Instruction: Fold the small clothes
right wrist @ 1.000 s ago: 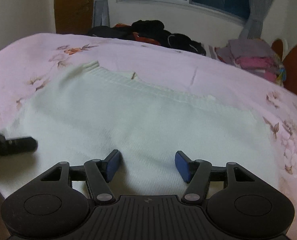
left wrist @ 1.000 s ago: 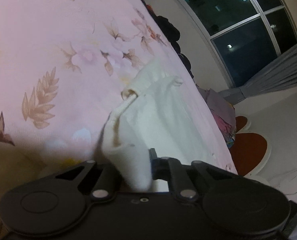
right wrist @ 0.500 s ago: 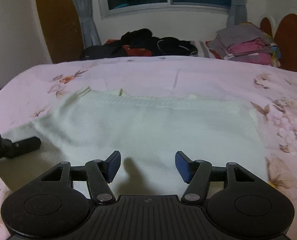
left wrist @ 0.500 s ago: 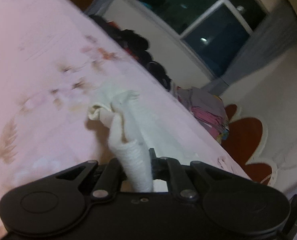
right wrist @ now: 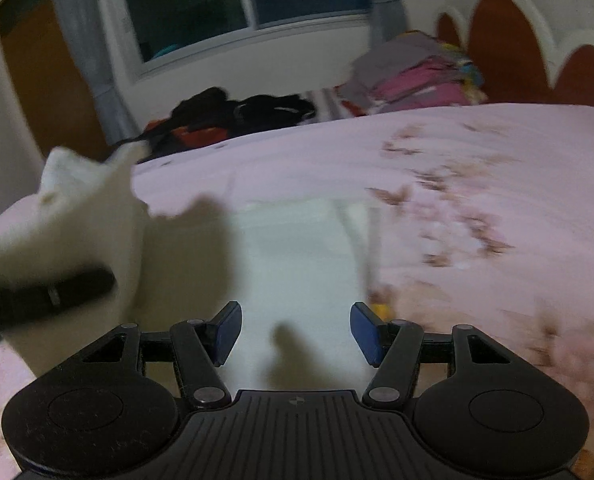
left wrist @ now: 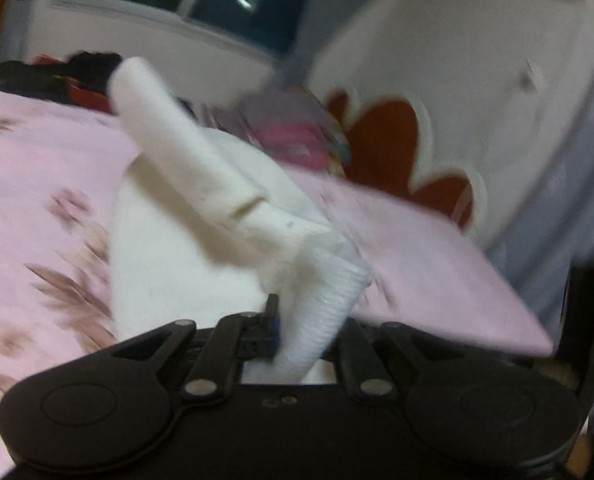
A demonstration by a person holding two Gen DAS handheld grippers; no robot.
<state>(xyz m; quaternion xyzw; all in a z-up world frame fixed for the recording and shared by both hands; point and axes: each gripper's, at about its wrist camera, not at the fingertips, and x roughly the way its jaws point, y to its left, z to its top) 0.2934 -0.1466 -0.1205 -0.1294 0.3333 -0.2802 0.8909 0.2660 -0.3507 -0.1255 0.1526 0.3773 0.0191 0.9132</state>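
A small white knit garment [right wrist: 297,264] lies on the pink floral bedsheet [right wrist: 457,152]. My left gripper [left wrist: 309,340] is shut on the garment's ribbed edge [left wrist: 329,312] and holds that side lifted off the bed; the lifted flap [left wrist: 201,172] stands up in front of it. In the right wrist view the lifted part [right wrist: 81,216] hangs at the left with the left gripper's black finger [right wrist: 57,292] on it. My right gripper [right wrist: 295,332] is open and empty, low over the flat part of the garment.
A pile of dark clothes [right wrist: 233,116] and a stack of folded pink and grey clothes [right wrist: 413,76] lie at the far edge of the bed. A window [right wrist: 237,4] and a red scalloped headboard [right wrist: 537,48] stand behind. The bed's corner [left wrist: 529,332] is at the right.
My left gripper has lifted the garment's side up and swung it over toward the right. The right gripper has stayed open over the garment. Both views are motion-blurred now.
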